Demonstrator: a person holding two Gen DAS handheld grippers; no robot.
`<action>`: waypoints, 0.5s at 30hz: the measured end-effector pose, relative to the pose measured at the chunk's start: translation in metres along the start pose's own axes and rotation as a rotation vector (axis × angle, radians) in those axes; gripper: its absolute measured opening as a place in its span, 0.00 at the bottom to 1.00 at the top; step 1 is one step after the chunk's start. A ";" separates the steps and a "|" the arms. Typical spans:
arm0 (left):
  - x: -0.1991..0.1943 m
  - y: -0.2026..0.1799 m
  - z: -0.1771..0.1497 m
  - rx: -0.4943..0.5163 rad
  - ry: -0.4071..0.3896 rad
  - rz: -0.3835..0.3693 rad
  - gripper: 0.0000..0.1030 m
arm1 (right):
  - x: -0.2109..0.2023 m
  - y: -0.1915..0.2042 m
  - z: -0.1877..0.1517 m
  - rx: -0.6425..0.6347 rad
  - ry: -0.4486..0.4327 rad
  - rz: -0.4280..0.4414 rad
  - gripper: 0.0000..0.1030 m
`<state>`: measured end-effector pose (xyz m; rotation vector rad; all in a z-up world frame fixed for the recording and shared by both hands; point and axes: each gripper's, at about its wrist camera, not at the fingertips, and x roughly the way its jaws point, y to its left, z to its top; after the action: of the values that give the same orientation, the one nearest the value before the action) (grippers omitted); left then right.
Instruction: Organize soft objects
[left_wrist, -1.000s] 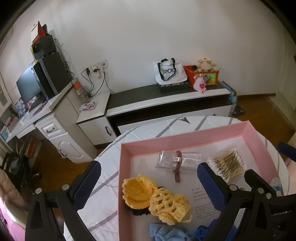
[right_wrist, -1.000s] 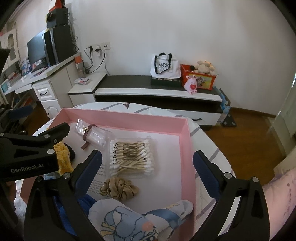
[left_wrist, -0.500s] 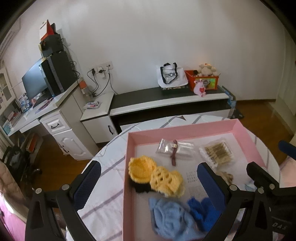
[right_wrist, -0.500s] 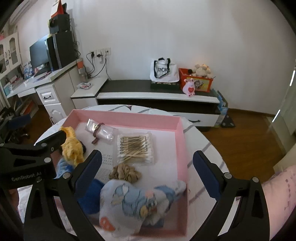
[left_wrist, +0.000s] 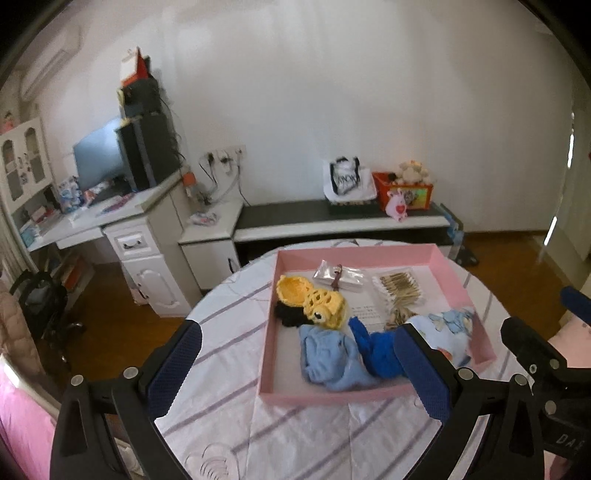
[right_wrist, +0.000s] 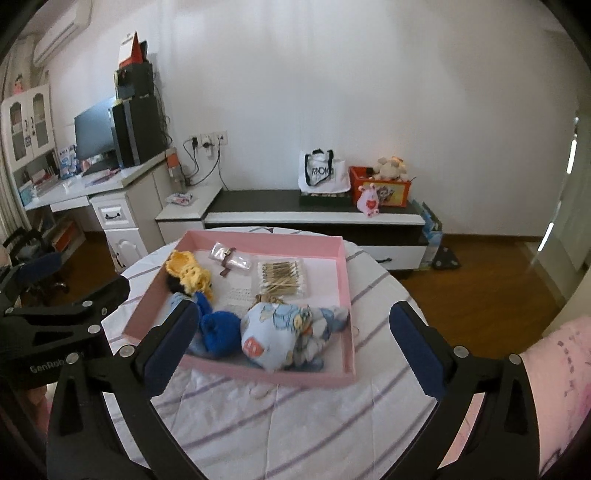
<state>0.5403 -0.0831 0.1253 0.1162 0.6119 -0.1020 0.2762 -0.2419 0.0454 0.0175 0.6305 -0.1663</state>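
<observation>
Both grippers, left gripper (left_wrist: 295, 363) and right gripper (right_wrist: 291, 347), have withdrawn above the pink tray (right_wrist: 345, 280), jaws spread, empty. Soft items, including the printed cloth bundle (right_wrist: 291, 334), lie inside. Recommend descending squarely before the next grasp.

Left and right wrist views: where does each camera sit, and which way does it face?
Left wrist: above the near left of the round table, looking along its open fingers to the pink tray; the right gripper shows at the right edge.
Right wrist: near right, facing the same tray; the left gripper and a pink sleeve show.
Shared: tray, yellow crochet piece, TV bench.
</observation>
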 end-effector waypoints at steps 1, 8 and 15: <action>-0.013 -0.001 -0.007 0.000 -0.016 0.007 1.00 | -0.009 0.001 -0.003 -0.005 -0.011 -0.010 1.00; -0.090 -0.004 -0.049 -0.036 -0.074 -0.008 1.00 | -0.065 0.006 -0.021 -0.017 -0.072 0.005 1.00; -0.161 -0.005 -0.066 -0.047 -0.187 0.006 1.00 | -0.125 0.006 -0.032 -0.025 -0.183 -0.011 1.00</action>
<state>0.3715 -0.0689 0.1643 0.0626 0.4267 -0.0914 0.1590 -0.2153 0.0932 -0.0248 0.4496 -0.1684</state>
